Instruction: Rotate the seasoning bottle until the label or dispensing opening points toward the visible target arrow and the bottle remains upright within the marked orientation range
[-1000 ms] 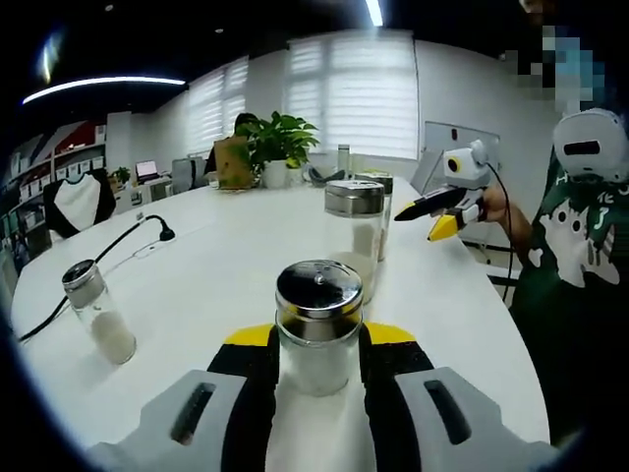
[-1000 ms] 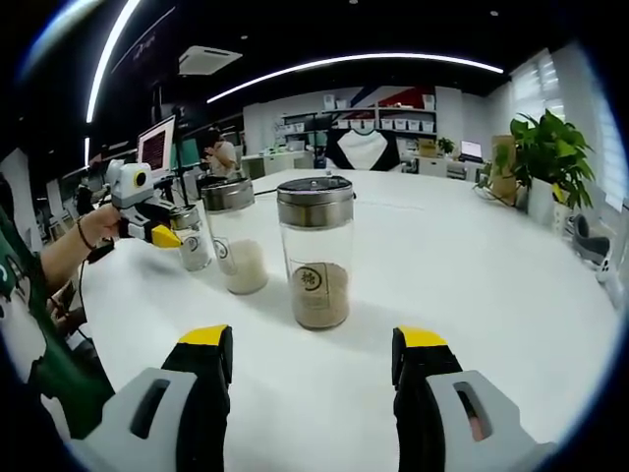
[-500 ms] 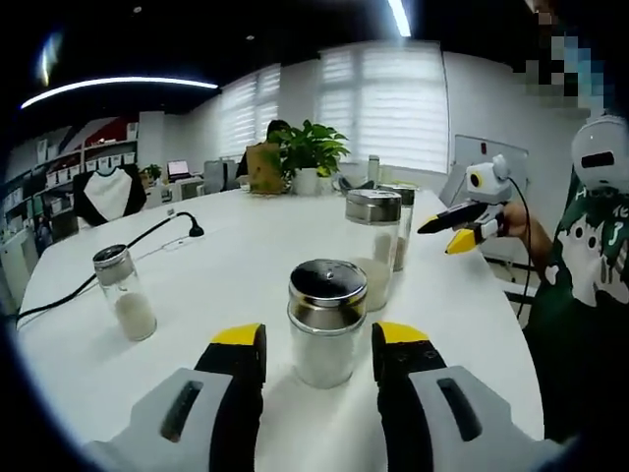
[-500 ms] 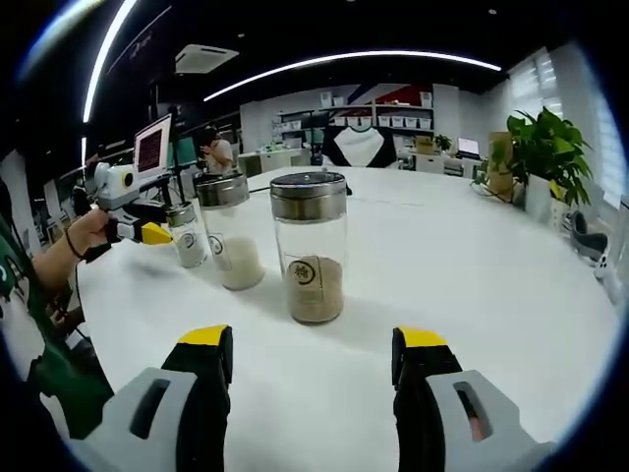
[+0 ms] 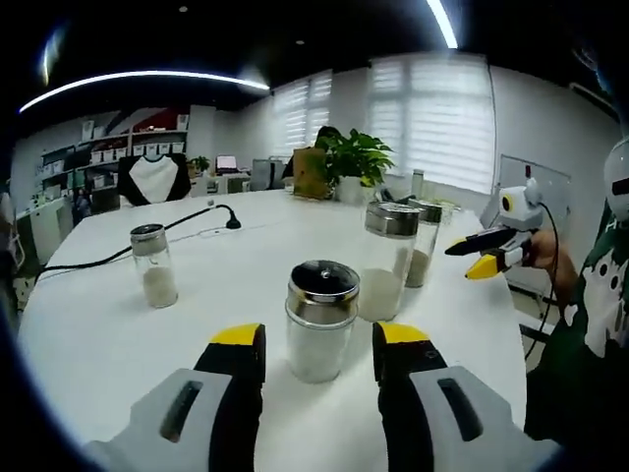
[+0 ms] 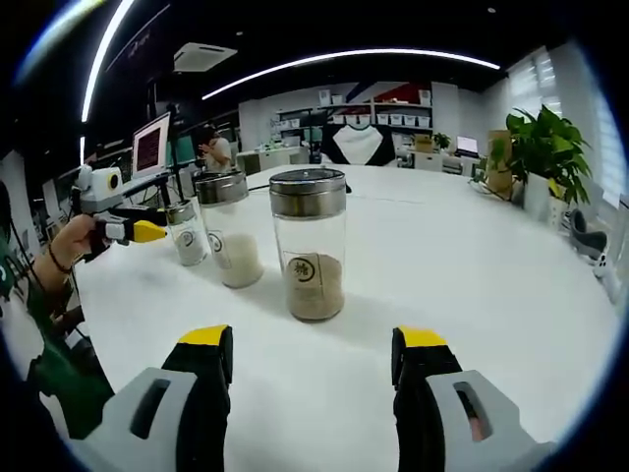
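Observation:
A short glass seasoning bottle (image 5: 320,320) with a steel lid and white powder stands upright on the white table (image 5: 236,285). My left gripper (image 5: 320,336) is open, its yellow tips on either side of the bottle with a gap on each side. That same gripper (image 6: 147,232) appears at the left of the right gripper view, beside the same small bottle (image 6: 185,234). My right gripper (image 6: 314,339) is open and holds nothing, a short way in front of a tall jar (image 6: 308,244) of brown powder whose round label faces me. From the left gripper view, the right gripper (image 5: 486,254) hovers at the right.
A jar of white powder (image 6: 228,231) stands between the small bottle and the brown jar, also seen as the near tall jar (image 5: 388,261). A small shaker (image 5: 154,265) stands apart at the left. A cable with a desk microphone (image 5: 232,220) and a potted plant (image 5: 352,162) lie farther back.
My left gripper's jaws, close against the short bottle a second ago, have opened and drawn back, leaving it standing. The right gripper view has hardly shifted.

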Action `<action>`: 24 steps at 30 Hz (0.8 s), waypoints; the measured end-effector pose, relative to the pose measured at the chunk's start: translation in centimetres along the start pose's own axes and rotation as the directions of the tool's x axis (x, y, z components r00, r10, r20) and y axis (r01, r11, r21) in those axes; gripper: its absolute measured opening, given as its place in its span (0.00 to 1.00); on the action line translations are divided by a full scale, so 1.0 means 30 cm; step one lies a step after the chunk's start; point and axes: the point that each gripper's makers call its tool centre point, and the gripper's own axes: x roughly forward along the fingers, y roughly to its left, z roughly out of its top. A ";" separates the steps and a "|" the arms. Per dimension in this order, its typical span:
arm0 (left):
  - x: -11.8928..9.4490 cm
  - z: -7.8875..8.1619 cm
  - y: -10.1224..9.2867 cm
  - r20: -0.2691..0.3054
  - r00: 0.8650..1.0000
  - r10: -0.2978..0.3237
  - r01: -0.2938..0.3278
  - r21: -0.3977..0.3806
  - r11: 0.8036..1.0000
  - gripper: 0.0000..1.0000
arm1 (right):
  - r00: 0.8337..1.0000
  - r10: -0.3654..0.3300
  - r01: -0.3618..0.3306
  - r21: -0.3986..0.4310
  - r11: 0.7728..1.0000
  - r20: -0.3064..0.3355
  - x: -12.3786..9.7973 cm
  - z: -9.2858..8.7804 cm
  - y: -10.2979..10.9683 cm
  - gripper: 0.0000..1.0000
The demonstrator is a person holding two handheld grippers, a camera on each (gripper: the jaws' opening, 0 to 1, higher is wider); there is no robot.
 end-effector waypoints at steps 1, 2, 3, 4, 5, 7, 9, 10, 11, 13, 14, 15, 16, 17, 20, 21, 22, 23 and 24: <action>0.000 0.000 -0.004 0.004 1.000 0.003 -0.003 0.002 1.000 0.46 | 1.000 -0.001 0.001 0.000 1.000 0.000 0.000 0.000 0.000 0.66; 0.001 0.002 -0.005 0.016 1.000 0.018 -0.018 -0.009 1.000 0.46 | 1.000 -0.002 0.002 0.000 1.000 -0.001 -0.001 0.000 -0.001 0.66; 0.003 0.001 -0.006 0.023 0.999 0.031 -0.030 -0.025 0.999 0.46 | 1.000 -0.003 0.003 -0.001 1.000 -0.002 -0.001 0.000 -0.002 0.66; 0.006 -0.002 -0.008 0.024 0.999 0.038 -0.037 -0.036 0.999 0.46 | 1.000 -0.002 0.002 -0.001 1.000 -0.002 0.000 0.000 -0.001 0.66; 0.008 -0.006 -0.010 0.024 0.999 0.047 -0.046 -0.048 0.998 0.46 | 1.000 -0.001 0.001 -0.001 1.000 -0.002 0.000 0.000 -0.001 0.66; 0.014 -0.016 -0.002 0.022 0.996 0.085 -0.084 -0.066 0.994 0.46 | 1.000 0.000 0.000 -0.002 1.000 -0.001 0.000 0.002 0.000 0.66; 0.016 -0.022 0.005 0.019 0.993 0.120 -0.119 -0.064 0.991 0.46 | 1.000 0.001 -0.001 -0.004 1.000 -0.002 0.000 0.002 0.001 0.66; 0.017 -0.019 0.008 0.029 0.990 0.140 -0.137 -0.079 0.987 0.46 | 1.000 0.001 -0.001 -0.004 1.000 -0.002 0.001 0.003 0.001 0.66; 0.018 -0.018 0.006 0.033 0.989 0.145 -0.141 -0.084 0.986 0.46 | 1.000 0.002 -0.002 -0.004 1.000 -0.001 0.000 0.003 0.002 0.66; 0.022 -0.015 -0.001 0.046 0.986 0.158 -0.153 -0.104 0.983 0.46 | 1.000 0.002 -0.002 -0.005 1.000 -0.003 0.001 0.003 0.001 0.66; 0.026 -0.015 -0.003 0.052 0.985 0.165 -0.158 -0.114 0.981 0.46 | 1.000 0.002 -0.002 -0.005 1.000 -0.003 0.001 0.003 0.001 0.66; 0.028 -0.016 -0.001 0.054 0.982 0.182 -0.174 -0.124 0.977 0.46 | 1.000 0.001 -0.001 -0.004 1.000 -0.003 0.002 0.003 0.000 0.66; 0.029 -0.015 0.003 0.058 0.978 0.199 -0.190 -0.129 0.973 0.46 | 1.000 0.002 -0.002 -0.004 1.000 -0.003 0.002 0.003 0.001 0.66; 0.032 -0.012 0.004 0.065 0.975 0.211 -0.201 -0.125 0.972 0.46 | 1.000 0.002 -0.002 -0.004 1.000 -0.001 0.002 0.004 0.001 0.66; 0.035 -0.006 0.014 0.075 0.968 0.238 -0.225 -0.147 0.963 0.46 | 1.000 0.002 -0.002 -0.004 1.000 -0.003 0.002 0.004 0.000 0.66; 0.037 -0.001 0.015 0.082 0.967 0.243 -0.229 -0.151 0.962 0.46 | 1.000 0.002 -0.002 -0.005 1.000 -0.004 0.002 0.003 0.000 0.66; 0.040 0.001 0.014 0.085 0.967 0.241 -0.227 -0.147 0.963 0.46 | 1.000 0.002 -0.002 -0.005 1.000 -0.004 0.003 0.003 0.000 0.66; 0.046 0.002 0.010 0.085 0.968 0.234 -0.222 -0.129 0.966 0.46 | 1.000 0.002 -0.002 -0.005 1.000 -0.004 0.003 0.003 0.000 0.66; 0.049 0.000 0.011 0.081 0.967 0.240 -0.229 -0.127 0.965 0.46 | 1.000 0.003 -0.003 -0.004 1.000 -0.004 0.003 0.002 0.000 0.66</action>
